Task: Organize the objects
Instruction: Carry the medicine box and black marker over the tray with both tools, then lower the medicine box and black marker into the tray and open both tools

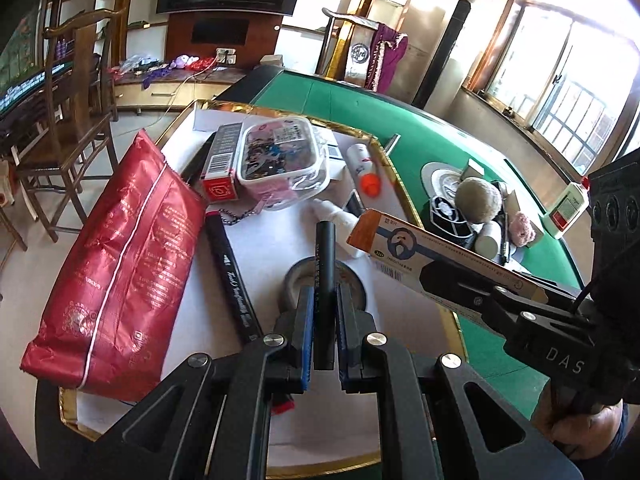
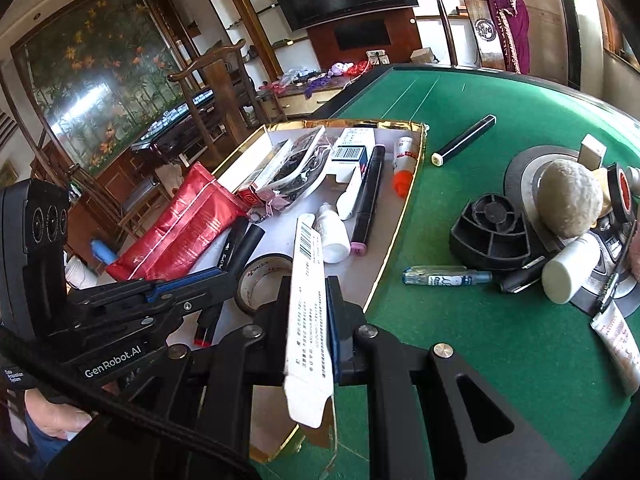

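Observation:
My left gripper [image 1: 323, 312] is shut on a black stick-shaped tube [image 1: 325, 280], held above the gold-rimmed white tray [image 1: 256, 112] over a roll of dark tape [image 1: 298, 280]. My right gripper [image 2: 308, 312] is shut on a long narrow white carton [image 2: 310, 312] with a barcode and print. From the left wrist view this carton [image 1: 440, 264] shows its face drawing and juts in from the right over the tray's edge. The left gripper [image 2: 224, 276] with its black tube [image 2: 246, 246] appears at the left of the right wrist view.
The tray holds a red foil bag [image 1: 120, 260], a clear lidded box [image 1: 284, 156], a red-ended box [image 1: 220, 168], markers and small white bottles. On the green felt table [image 2: 460, 340] lie a black stick [image 2: 464, 140], a black fan piece [image 2: 492, 236], a beige ball [image 2: 568, 200] and a blue pen [image 2: 444, 276].

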{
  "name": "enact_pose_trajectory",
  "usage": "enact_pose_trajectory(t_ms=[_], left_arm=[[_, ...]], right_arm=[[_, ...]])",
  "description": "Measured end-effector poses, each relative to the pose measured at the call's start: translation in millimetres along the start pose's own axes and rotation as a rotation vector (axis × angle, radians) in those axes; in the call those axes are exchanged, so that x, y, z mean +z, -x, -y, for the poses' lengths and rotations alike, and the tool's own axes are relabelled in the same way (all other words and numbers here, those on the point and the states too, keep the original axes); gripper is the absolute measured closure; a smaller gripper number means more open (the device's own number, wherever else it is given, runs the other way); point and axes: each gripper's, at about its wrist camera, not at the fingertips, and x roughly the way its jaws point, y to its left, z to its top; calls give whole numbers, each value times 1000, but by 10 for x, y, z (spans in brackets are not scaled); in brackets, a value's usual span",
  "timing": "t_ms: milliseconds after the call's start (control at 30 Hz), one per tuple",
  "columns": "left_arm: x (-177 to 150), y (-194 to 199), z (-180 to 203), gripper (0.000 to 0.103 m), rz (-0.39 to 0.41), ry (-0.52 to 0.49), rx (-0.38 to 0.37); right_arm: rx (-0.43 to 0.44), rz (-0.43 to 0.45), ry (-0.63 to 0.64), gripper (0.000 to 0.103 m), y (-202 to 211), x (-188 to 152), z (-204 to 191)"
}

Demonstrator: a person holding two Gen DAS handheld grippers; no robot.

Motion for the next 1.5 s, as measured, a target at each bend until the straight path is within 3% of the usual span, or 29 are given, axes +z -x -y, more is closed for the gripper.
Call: enact_pose_trajectory(t_ms=[700,1033,1167,1267,1500], left_arm=[[174,-323,-205,95,-67,37,60],[177,-319,-234,95,-69,50,59],[171,-310,-230,94,-76,52,67],[164,-302,-239,91,-84,66,73],[127,-194,-220,76,-69,78,78]], right_arm=[[-85,-24,38,91,-462,195,-167],[-59,-58,49,88,-504,153,-185],[-53,-58,52,78,-466,145,-209],[-56,-56,60,71,-441,141,-230],[-30,-27,47,66,-298,153,-225]])
